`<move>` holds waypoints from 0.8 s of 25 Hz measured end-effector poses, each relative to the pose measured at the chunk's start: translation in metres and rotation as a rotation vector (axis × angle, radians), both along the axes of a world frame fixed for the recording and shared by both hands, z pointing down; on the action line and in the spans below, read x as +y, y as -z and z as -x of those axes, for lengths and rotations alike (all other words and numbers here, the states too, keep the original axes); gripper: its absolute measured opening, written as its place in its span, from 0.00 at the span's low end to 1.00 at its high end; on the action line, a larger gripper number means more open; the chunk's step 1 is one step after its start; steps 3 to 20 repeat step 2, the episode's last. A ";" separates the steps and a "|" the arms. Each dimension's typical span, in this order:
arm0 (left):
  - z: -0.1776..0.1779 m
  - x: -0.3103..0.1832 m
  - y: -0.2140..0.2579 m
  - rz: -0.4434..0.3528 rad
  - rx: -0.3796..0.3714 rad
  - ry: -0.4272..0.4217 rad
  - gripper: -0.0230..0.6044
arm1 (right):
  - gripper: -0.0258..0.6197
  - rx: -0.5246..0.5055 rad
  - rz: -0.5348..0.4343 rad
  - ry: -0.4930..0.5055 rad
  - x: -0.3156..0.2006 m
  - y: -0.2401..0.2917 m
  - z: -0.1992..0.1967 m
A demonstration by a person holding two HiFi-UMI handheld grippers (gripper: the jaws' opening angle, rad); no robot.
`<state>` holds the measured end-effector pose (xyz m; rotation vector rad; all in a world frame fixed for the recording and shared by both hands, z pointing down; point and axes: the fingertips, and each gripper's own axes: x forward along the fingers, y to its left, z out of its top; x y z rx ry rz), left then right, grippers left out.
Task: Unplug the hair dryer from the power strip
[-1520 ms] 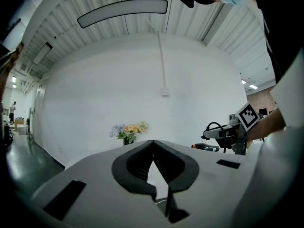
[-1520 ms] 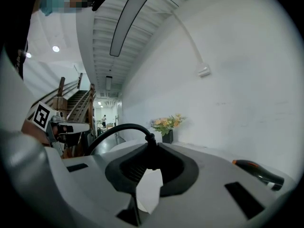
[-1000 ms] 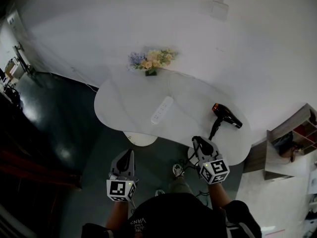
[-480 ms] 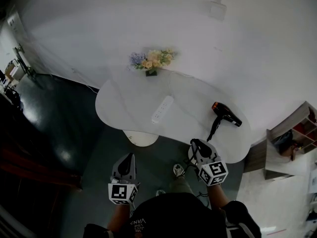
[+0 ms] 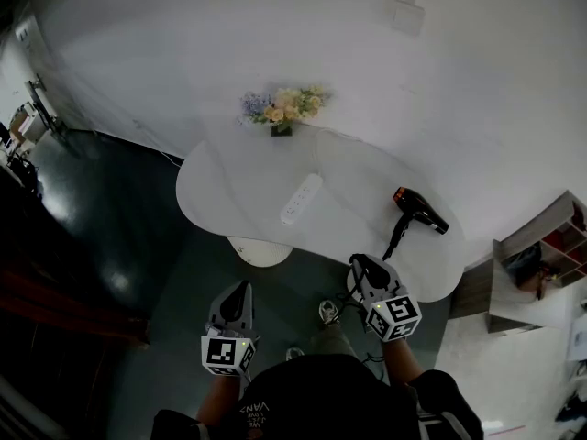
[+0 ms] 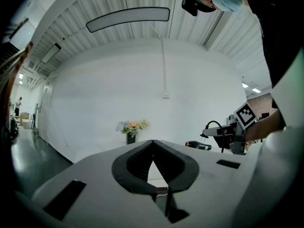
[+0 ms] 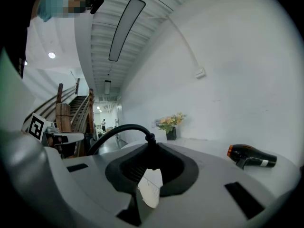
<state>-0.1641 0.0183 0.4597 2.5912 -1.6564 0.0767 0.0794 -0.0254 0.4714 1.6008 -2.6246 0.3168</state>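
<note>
Pale tabletop (image 5: 229, 191) ahead: right gripper (image 5: 364, 264) clamps the hair dryer (image 5: 420, 211) plug (image 7: 151, 146), apparently already free of the power strip (image 5: 301, 200) beyond it; left gripper (image 5: 240, 287) closed, empty. Next, probably setting the plug down.

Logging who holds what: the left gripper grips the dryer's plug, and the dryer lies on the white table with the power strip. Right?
No: the right gripper grips the plug, as the right gripper view shows; the left gripper is shut on nothing. The dryer does lie on the white table with the power strip.
</note>
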 end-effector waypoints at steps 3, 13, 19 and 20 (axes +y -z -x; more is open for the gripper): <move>0.000 -0.003 -0.001 0.010 -0.004 0.003 0.07 | 0.15 -0.001 0.002 0.007 -0.003 0.000 0.001; 0.000 -0.003 -0.001 0.010 -0.004 0.003 0.07 | 0.15 -0.001 0.002 0.007 -0.003 0.000 0.001; 0.000 -0.003 -0.001 0.010 -0.004 0.003 0.07 | 0.15 -0.001 0.002 0.007 -0.003 0.000 0.001; 0.000 -0.003 -0.001 0.010 -0.004 0.003 0.07 | 0.15 -0.001 0.002 0.007 -0.003 0.000 0.001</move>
